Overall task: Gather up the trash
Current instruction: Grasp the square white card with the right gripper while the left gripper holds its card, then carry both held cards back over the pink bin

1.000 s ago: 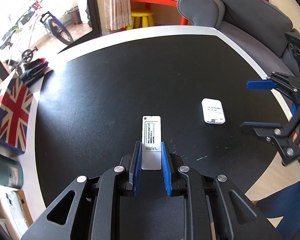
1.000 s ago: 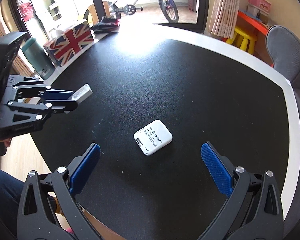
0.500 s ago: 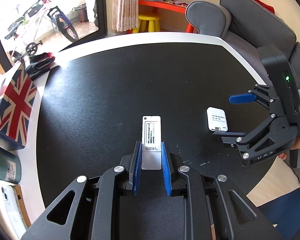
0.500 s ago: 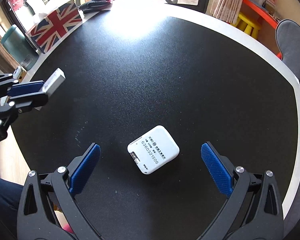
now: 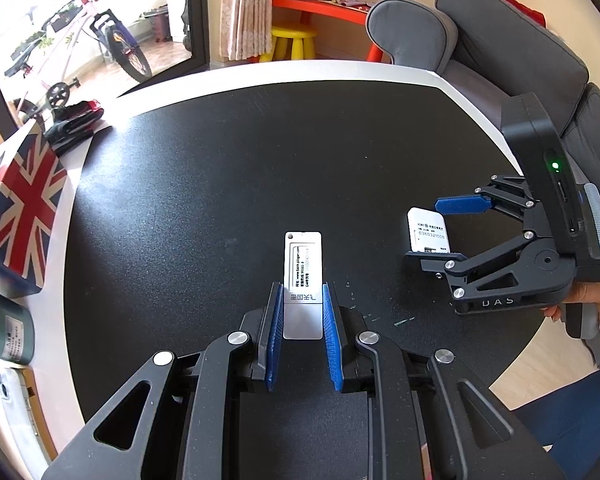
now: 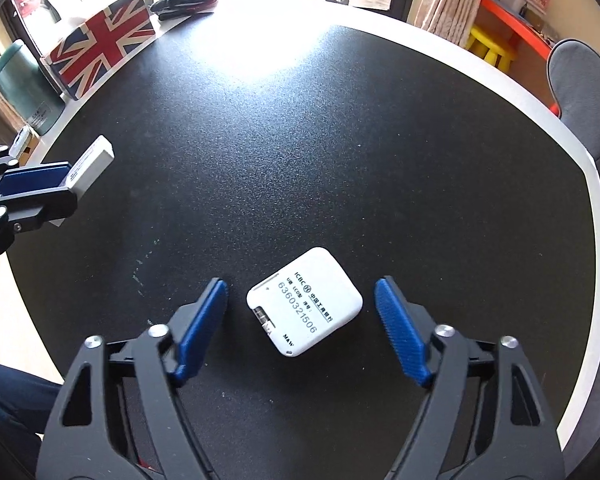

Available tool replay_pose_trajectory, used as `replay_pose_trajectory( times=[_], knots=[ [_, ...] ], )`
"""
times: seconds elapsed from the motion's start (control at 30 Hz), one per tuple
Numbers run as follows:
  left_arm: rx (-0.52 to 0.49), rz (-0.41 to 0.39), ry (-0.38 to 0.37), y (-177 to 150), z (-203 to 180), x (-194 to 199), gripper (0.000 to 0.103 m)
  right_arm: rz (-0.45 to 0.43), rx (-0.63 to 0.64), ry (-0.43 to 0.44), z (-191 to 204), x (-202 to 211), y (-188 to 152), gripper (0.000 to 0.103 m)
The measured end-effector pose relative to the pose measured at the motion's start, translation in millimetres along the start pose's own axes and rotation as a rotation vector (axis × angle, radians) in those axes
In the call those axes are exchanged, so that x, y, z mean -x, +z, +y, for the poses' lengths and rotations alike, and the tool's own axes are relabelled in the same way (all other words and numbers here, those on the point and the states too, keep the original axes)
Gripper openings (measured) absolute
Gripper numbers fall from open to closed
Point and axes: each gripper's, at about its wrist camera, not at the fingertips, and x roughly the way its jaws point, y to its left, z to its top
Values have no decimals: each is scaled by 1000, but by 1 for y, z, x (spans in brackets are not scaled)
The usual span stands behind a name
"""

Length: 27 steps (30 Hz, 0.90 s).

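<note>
- Left tongs (image 5: 302,334) grip a slim white stick (image 5: 303,276), holding it above the black table (image 5: 260,168).
- Right tongs (image 6: 302,326) are spread wide, one blue pad on each side of a square white dongle (image 6: 305,301) lying flat on the table, neither pad touching it.

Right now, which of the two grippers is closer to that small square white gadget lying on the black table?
Right. The right gripper is open with the square white gadget between its fingers. The left gripper is off to the side, shut on a slim white stick.
</note>
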Motion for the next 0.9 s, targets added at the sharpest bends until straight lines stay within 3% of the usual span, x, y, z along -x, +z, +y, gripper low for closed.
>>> replay_pose_trajectory(
  times=[0.13,0.23,0.6,0.9],
  knots=[
    [-6,-3,-7,0,-3,0,19,-8,2,5,0,2,-3,65],
    [-8,-3,-9,-1,-4,0,19,-15,0,5,-1,4,-3,56],
    [-30,-5,0,-7,-8,3,19,-35,2,8,-1,13,-13,56],
    [-51,-38,10,-20,-21,27,19,-108,26,17,0,59,-36,56]
  ],
)
